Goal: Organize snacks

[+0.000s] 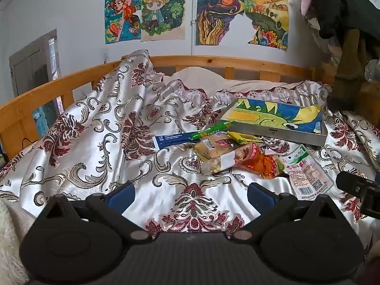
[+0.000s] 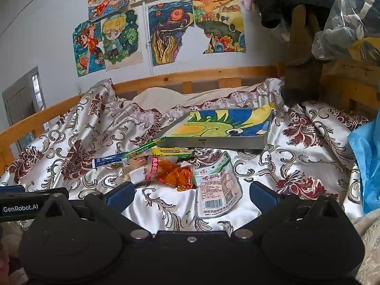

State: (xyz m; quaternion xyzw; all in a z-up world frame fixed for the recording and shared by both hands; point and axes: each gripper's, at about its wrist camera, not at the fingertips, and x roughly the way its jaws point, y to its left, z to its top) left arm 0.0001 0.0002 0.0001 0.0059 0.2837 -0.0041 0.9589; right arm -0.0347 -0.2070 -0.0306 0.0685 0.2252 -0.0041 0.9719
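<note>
While both hand-held grippers gape empty, snacks [image 2: 180, 171] lie just ahead, beside tray [image 2: 213, 142]

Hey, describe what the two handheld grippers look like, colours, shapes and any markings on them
Both grippers, left gripper and right gripper, are matte black, with rounded triangular finger mounts, silver pivot bolts and dark blue fingertip pads. The left one's side, seen from the right wrist view, carries white "GenRobot.AI" lettering. No sleeves or cables show.
</note>
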